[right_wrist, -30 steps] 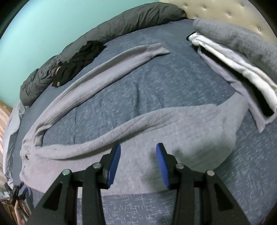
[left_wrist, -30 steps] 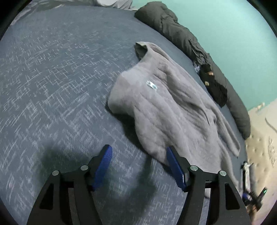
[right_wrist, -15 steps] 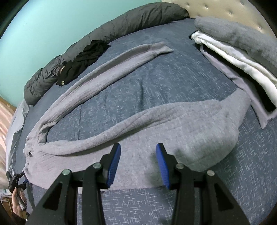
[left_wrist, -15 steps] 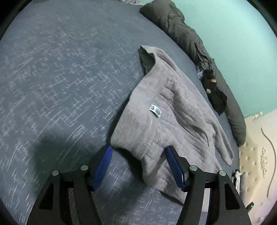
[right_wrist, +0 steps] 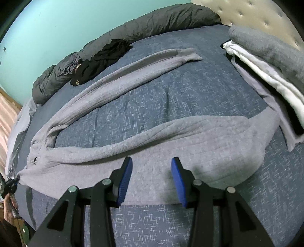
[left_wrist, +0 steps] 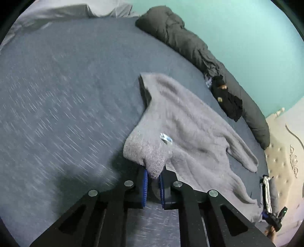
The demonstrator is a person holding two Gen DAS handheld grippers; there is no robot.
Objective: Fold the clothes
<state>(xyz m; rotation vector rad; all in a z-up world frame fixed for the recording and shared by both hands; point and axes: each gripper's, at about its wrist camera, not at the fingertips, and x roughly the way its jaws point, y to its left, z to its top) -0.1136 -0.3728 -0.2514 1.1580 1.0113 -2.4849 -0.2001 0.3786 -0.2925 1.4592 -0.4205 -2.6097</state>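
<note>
**Gray sweater on the blue bed, one corner pinched**

A long dark gray blanket roll (right_wrist: 133, 24) lies along the far side of the bed, against the green wall (right_wrist: 47, 24). A small black cloth (right_wrist: 102, 57) sits on the roll, close to the sweater's far sleeve (right_wrist: 152, 60) but not touching it. On the right, near the padded headboard (right_wrist: 256, 13), is a stack of folded clothes (right_wrist: 266, 57), gray on top and white under it. The stack's bottom layer just meets the sweater's hem corner.

The gray sweater (left_wrist: 190, 129) lies spread flat on the blue bedspread (left_wrist: 57, 95), with a small white tag (left_wrist: 166, 138) showing. The left gripper (left_wrist: 153, 176) has its blue jaws squeezed onto a bunched bit of the sweater's edge, perhaps at the neck or shoulder; the picture is blurry there. The right gripper (right_wrist: 152, 176) has its jaws wide apart, holding nothing, over the sweater's near edge.

In the left view, a big bare part of the bedspread lies to the left of the sweater. In the right view there is also bare bedspread between the sleeve and the body. The near edge of the bed is just under the right gripper.
</note>
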